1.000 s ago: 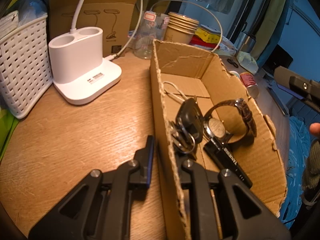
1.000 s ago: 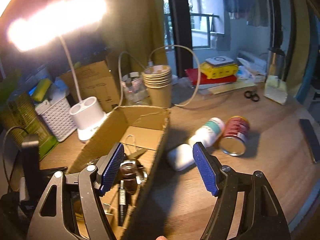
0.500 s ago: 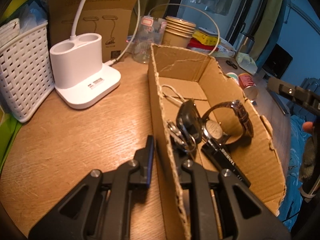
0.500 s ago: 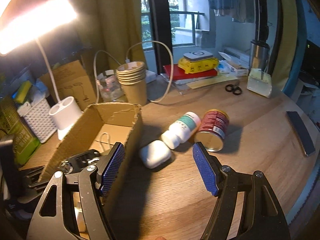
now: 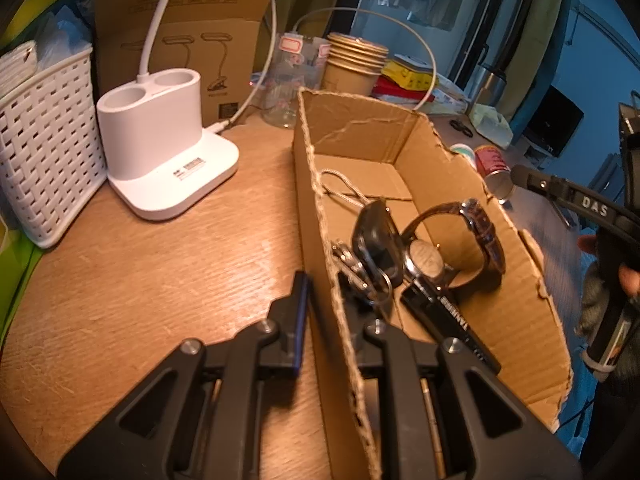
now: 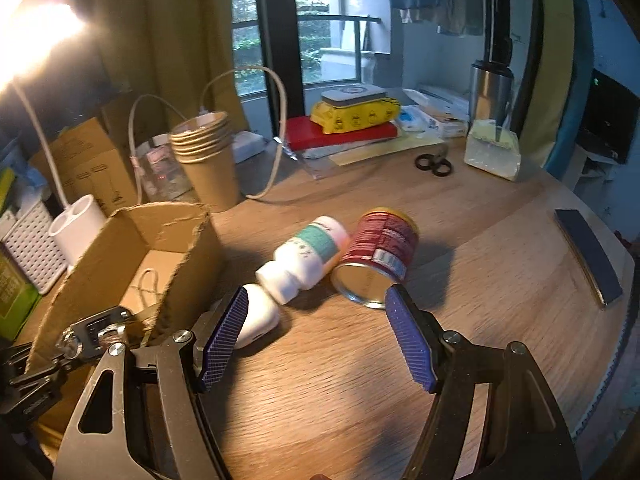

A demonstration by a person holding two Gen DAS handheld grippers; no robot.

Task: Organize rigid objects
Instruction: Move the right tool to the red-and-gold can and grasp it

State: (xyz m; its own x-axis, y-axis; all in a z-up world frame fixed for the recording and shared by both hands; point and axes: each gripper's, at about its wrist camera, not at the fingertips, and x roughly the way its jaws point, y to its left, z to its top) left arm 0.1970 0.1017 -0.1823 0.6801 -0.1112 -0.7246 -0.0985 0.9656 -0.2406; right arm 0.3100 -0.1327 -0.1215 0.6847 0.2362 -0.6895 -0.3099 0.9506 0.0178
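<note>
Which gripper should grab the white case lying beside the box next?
Right. The right gripper is open and empty, with the white case just ahead of its left finger. The left gripper is clamped on the cardboard box wall.

We are seeing a torn-edged cardboard box [image 5: 460, 184] standing open on the wood, holding a wristwatch [image 5: 430, 258] tipped on its side, a bunch of keys [image 5: 362, 276], a black bar [image 5: 452, 328] and a thin cord [image 5: 340, 192]. Just beside the box, a white case [image 6: 256, 318], a white bottle [image 6: 306, 258] and a red can [image 6: 376, 254] are lying toppled, seemingly touching one another.
</note>
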